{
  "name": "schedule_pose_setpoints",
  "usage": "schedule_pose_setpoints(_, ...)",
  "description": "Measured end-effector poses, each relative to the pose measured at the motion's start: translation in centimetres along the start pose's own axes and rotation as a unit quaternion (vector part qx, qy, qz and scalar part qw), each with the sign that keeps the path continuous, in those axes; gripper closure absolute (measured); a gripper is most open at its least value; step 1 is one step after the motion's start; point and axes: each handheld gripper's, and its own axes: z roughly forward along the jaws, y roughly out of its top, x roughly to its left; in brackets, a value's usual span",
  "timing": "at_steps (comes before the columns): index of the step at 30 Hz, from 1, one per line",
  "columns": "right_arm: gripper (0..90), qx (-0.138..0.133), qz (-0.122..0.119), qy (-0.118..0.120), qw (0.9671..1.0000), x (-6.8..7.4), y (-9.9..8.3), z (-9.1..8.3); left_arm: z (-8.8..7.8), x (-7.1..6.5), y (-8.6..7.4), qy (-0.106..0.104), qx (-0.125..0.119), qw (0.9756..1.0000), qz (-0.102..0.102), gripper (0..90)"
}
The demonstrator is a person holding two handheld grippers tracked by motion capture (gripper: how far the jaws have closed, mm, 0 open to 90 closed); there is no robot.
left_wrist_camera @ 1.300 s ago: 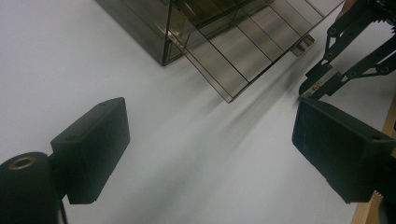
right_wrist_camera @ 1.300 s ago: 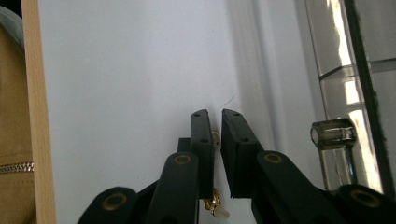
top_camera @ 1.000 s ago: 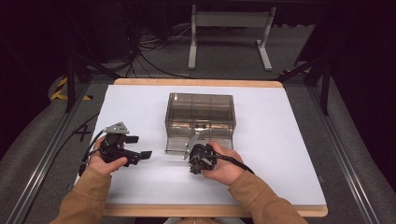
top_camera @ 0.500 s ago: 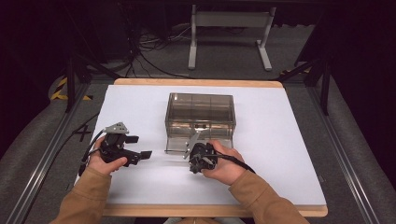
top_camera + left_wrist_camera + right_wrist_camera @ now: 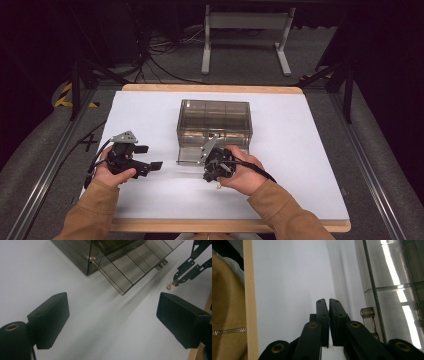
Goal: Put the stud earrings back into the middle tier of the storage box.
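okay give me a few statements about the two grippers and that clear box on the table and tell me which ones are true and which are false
1. The left gripper has its jaws spread wide apart. True.
2. The right gripper is wide open. False: its jaws are pressed together, with hardly a slit between them.
3. The smoky clear box has a drawer pulled partway out at the front. True.
4. The box stands on bare wood. False: it stands on the white table top; wood shows along the table's edges.
5. The left gripper is holding the box. False: it is apart from the box, with nothing between its jaws.
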Motion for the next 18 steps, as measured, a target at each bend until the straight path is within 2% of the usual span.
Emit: schedule_pose_setpoints(18,87.4,-0.038,0.029,-0.003,0.9989,-0.7,0.1,-1.8,0.0,0.1,0.0,0.002,0.0,1.0,-0.002,11.6)
